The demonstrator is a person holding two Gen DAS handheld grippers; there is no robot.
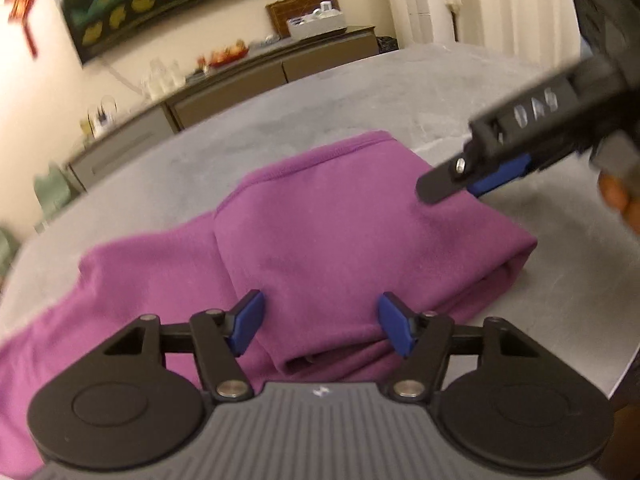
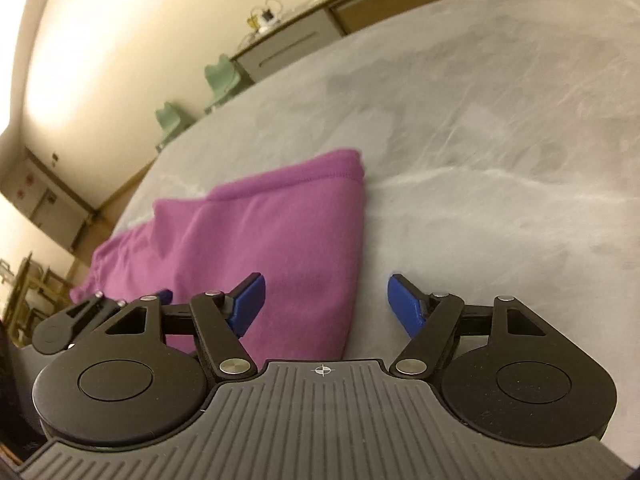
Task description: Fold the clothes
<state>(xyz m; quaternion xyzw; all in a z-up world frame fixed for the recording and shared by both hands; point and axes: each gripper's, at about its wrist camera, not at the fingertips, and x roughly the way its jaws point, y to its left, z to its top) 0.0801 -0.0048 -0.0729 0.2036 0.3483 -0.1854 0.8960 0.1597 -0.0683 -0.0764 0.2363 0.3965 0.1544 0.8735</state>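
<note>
- A purple fleece garment (image 1: 320,240), folded into a thick soft bundle, lies on a broad grey cloth-covered surface (image 1: 400,92); one looser part of it trails off toward the left edge of the left wrist view.
- The left gripper (image 1: 320,320), black with blue pads, stands with its jaws well apart just above the near edge of the folded bundle. Nothing is pinched between the pads; the purple fabric shows in the gap beneath them.
- The right gripper (image 2: 326,306), of the same black and blue build, also has its jaws spread wide. Its left pad hangs over the right-hand edge of the purple garment (image 2: 248,240), and its right pad over the bare grey surface (image 2: 500,140). It grips nothing.
- In the left wrist view, the right gripper (image 1: 452,184) reaches in from the upper right, its tip near the far right corner of the bundle; whether it touches the cloth cannot be told. Part of the person's hand (image 1: 618,204) shows behind it at the frame's edge.
- In the right wrist view, part of the left gripper (image 2: 160,295) shows at the lower left, low against the garment.
- Both views are blurred.
- Beyond the grey surface stands a long low brown sideboard (image 1: 224,92) against a cream wall, with small items on top. Two pale green chairs (image 2: 218,76) stand near it.
</note>
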